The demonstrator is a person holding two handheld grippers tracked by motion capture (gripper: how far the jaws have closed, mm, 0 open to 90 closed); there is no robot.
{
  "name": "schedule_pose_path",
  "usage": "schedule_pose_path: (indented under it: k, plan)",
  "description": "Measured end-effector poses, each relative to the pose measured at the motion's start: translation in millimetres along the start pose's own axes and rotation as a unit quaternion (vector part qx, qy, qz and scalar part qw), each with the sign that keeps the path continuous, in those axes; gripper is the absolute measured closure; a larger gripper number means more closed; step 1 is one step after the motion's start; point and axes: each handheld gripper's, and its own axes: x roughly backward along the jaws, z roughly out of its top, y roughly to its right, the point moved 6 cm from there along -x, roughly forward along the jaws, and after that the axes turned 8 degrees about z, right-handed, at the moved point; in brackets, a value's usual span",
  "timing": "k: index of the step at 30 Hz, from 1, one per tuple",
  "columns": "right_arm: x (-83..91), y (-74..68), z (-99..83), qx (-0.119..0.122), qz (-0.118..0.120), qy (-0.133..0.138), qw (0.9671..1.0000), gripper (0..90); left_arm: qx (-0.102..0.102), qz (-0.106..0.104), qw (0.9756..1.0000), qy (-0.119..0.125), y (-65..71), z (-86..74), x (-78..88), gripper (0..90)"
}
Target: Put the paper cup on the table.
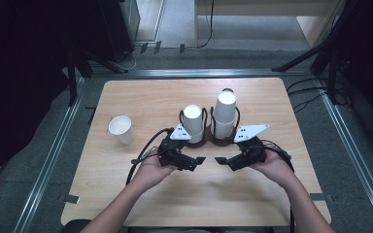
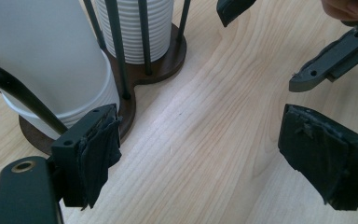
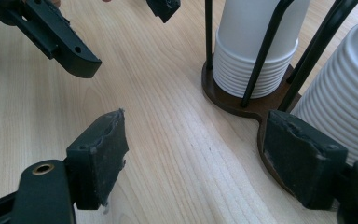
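A dark brown wire cup holder [image 1: 209, 141] stands at the table's middle with two stacks of white paper cups, a shorter left stack [image 1: 194, 123] and a taller right stack [image 1: 224, 114]. My left gripper [image 1: 198, 161] hovers just in front of it, open, with bare wood between its pads [image 2: 93, 158]. The shorter stack [image 2: 42, 60] is close beside its left jaw. My right gripper [image 1: 222, 160] faces it tip to tip, also open and empty [image 3: 196, 158], with the taller stack [image 3: 345, 102] beside its right jaw. A single white cup [image 1: 120, 129] stands apart at the left.
The wooden table [image 1: 141, 97] is bare wood behind the holder. The person's forearms come in from the front edge. Cables trail from both grippers. Dark stands and floor rails surround the table.
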Motion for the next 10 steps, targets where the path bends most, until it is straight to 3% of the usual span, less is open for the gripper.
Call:
schedule_pose_path:
  k: [8,10]
  plan:
    - [-1.5,-0.9,0.0,0.007,-0.001,-0.002,1.0000,22.1,-0.010,0.020,0.9997,0.001,-5.5,-5.4,-5.1,13.0]
    - [-1.5,0.0,-0.9,0.006,-0.004,-0.004,1.0000,22.1,-0.010,0.021,0.9997,-0.010,-7.8,-9.1,-8.6,13.0]
